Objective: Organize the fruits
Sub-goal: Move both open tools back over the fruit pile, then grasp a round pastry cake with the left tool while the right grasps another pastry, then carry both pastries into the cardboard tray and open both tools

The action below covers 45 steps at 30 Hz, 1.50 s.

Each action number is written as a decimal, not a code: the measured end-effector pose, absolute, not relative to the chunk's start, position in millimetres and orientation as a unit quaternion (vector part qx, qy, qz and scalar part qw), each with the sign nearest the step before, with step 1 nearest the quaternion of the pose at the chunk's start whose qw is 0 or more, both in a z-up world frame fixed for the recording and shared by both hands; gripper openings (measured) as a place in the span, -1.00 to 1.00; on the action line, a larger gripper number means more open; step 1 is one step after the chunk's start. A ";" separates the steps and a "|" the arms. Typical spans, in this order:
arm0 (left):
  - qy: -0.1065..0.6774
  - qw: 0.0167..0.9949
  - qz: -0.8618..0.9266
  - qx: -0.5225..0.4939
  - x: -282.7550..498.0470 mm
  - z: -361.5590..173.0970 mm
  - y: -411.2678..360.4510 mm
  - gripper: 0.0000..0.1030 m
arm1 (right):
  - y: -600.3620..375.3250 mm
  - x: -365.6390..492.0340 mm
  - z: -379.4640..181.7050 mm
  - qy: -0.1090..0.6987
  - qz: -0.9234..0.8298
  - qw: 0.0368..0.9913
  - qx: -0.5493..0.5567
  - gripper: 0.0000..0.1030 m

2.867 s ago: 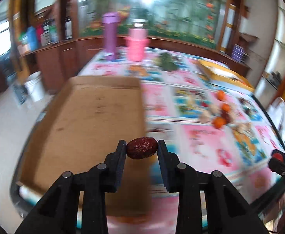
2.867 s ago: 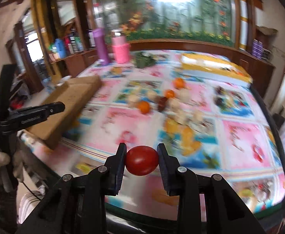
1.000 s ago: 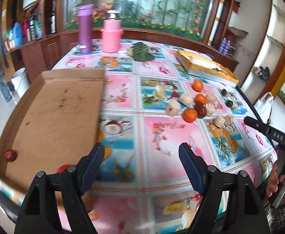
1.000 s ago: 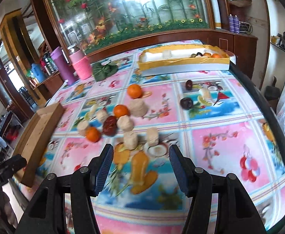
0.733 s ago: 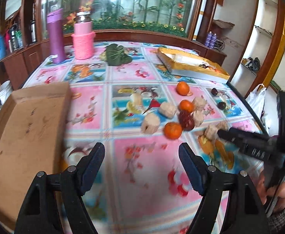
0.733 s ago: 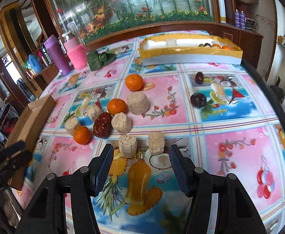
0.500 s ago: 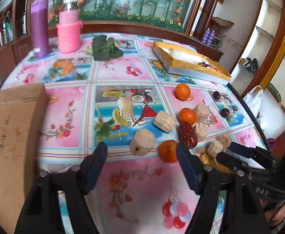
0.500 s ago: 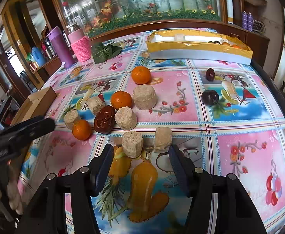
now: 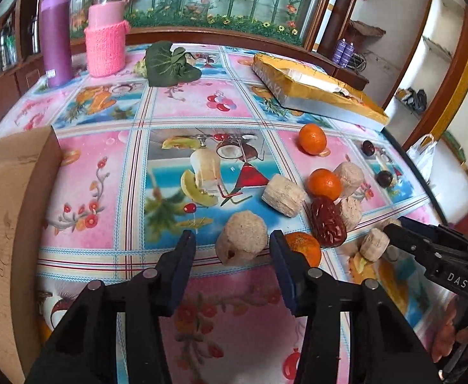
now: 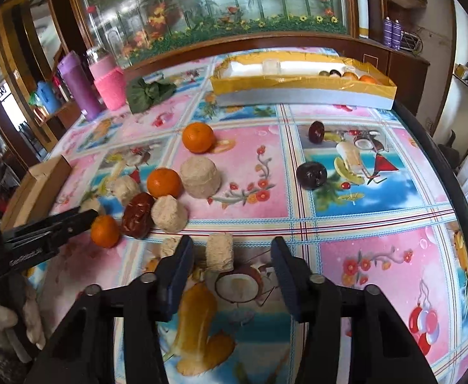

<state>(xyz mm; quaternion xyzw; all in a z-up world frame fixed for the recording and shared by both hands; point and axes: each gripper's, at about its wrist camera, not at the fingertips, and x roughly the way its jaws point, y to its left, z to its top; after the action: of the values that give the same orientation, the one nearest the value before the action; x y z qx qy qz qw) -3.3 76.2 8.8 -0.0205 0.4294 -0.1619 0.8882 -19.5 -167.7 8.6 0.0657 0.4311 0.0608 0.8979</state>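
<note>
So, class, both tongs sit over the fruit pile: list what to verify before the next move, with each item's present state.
1. Left tongs bracket a beige chunk, jaws closing: ok.
2. Left pads pressing it: not ok, a gap shows.
3. Right tongs bracket a small beige piece, jaws closing: ok.
4. Nearest orange clear of the left jaw: cannot tell.
5. Cardboard tray within view: ok.

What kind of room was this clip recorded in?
Most likely a home dining or living room. A fruit-print oilcloth covers the table, dark wooden cabinets line the wall under a large bamboo-and-flower mural, and a purple flask stands at the far end.
</note>
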 end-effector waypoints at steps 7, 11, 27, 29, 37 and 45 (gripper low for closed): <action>0.427 0.885 -0.183 -0.037 3.6 9.0 75.5 -0.15 | -160.1 -15.5 0.3 0.433 0.056 0.898 0.055 -0.43; 0.419 0.886 -0.197 -0.015 -1.7 11.0 67.1 -0.40 | -163.5 -20.8 3.8 0.436 0.059 0.895 0.069 -0.64; 0.367 0.914 -0.168 -0.041 -81.4 75.8 142.0 -0.39 | -99.0 -100.5 84.1 0.378 0.113 0.919 0.014 -0.64; 0.363 0.922 -0.134 -0.030 -91.9 85.7 172.5 -0.39 | -75.5 -101.3 91.7 0.371 0.139 0.918 0.009 -0.63; 0.415 0.908 0.031 -0.054 -91.0 68.5 315.5 -0.39 | 62.2 -94.6 92.6 0.369 0.265 0.890 -0.026 -0.63; 0.453 0.882 0.084 -0.094 -75.9 37.1 376.7 -0.39 | 176.4 -72.6 46.6 0.405 0.311 0.855 -0.094 -0.62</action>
<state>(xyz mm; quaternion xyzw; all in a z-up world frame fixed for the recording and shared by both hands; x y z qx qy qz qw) -75.9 376.7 37.1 -0.0940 0.4532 0.0842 0.8824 -72.6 176.4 46.6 -0.0941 0.4050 0.3108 0.8547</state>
